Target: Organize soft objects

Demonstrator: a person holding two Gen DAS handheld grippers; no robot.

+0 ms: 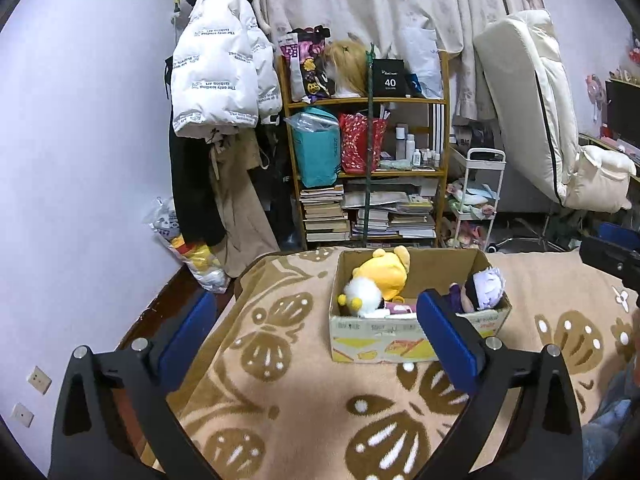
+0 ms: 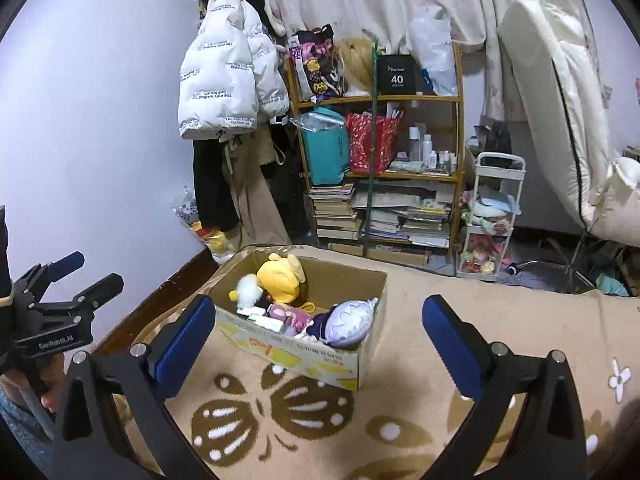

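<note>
A cardboard box [image 1: 380, 340] stands on a tan blanket with brown butterflies [image 1: 288, 400]. Inside lie a yellow plush [image 1: 384, 274] with a white fluffy part, a purple-haired doll [image 1: 484, 284] and small pink items. The box also shows in the right wrist view [image 2: 316, 364], with the yellow plush [image 2: 280, 276] and the doll [image 2: 348, 320]. My left gripper [image 1: 316, 308] is open and empty, hovering in front of the box. My right gripper [image 2: 320, 312] is open and empty, above the blanket near the box. The left gripper also shows at the left edge of the right wrist view [image 2: 84, 276].
A wooden shelf [image 1: 368, 100] with bags, bottles and stacked books stands behind the bed. Coats [image 1: 220, 80] hang left of it. A white cart [image 1: 480, 200] and a folded mattress [image 1: 532, 112] are to the right. A plastic bag with plush [image 1: 188, 248] sits on the floor.
</note>
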